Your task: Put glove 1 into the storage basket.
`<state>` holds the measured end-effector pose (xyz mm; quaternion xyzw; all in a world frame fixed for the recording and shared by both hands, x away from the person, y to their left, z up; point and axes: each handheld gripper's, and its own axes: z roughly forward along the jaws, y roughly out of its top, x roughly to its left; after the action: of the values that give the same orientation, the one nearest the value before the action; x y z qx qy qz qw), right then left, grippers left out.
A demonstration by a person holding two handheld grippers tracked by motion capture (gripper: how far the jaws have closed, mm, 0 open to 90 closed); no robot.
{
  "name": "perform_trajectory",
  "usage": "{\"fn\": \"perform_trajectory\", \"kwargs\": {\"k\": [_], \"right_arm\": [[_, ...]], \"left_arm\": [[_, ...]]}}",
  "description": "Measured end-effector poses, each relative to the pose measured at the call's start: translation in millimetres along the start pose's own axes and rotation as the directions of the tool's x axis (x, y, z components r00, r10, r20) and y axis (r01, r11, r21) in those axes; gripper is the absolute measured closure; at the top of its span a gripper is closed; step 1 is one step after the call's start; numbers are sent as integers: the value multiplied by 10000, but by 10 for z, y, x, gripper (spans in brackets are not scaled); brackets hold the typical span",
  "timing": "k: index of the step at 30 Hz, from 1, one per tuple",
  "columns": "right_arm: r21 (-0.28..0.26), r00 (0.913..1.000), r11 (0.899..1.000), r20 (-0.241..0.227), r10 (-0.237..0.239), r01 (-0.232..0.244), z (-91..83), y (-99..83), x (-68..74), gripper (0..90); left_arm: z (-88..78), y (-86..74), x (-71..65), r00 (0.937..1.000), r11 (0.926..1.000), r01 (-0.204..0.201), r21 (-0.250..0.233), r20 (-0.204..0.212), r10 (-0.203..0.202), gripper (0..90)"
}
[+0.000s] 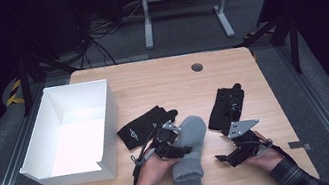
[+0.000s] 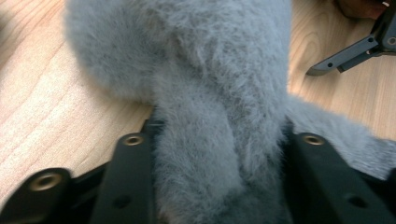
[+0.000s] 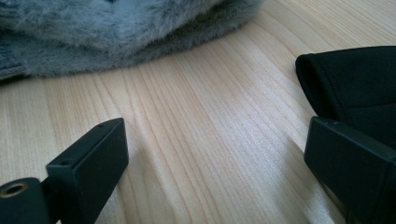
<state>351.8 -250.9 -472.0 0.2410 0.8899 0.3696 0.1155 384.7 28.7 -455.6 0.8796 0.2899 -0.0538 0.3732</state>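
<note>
A grey fuzzy sock [image 1: 192, 161] lies on the wooden table [image 1: 161, 83] near its front edge, its top end folded into a bulge. My left gripper [image 1: 173, 144] comes at it from the left and is shut on a pinched fold of the grey sock [image 2: 210, 93], which fills the gap between its jaws [image 2: 219, 140]. My right gripper [image 1: 226, 158] rests low on the table to the sock's right, open and holding nothing. In the right gripper view its jaws stand wide apart [image 3: 215, 140] over bare wood, with the sock [image 3: 116, 32] ahead.
A white open box [image 1: 106, 117] stands at the table's left. One black glove-like cloth [image 1: 145, 126] lies beside the box, and another black cloth [image 1: 225, 105] [image 3: 355, 88] lies just beyond my right gripper. A round grommet [image 1: 197, 67] sits near the far edge.
</note>
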Motion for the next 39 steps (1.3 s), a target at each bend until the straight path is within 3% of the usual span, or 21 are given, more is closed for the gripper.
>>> {"fn": "perform_trajectory", "kwargs": {"k": [10,16,26,39], "right_arm": [[5,10000,10000,-1,5,-5,0,1,-1,62],[9,10000,10000,7,11,-11,1,1,-2,62],[25,10000,10000,31,18,-18,0,2,-3,62],[6,10000,10000,36,37,-37,4,3,-5,62]], "left_arm": [[-117,81,-20,10000,9998,-16,177,-26,16,675],[-257,131,-12,9997,10000,-71,-9,-231,71,677],[-602,291,-16,9987,9986,-171,-493,-489,147,678],[-1158,551,-63,9924,9936,-357,-1070,-1210,226,681]]}}
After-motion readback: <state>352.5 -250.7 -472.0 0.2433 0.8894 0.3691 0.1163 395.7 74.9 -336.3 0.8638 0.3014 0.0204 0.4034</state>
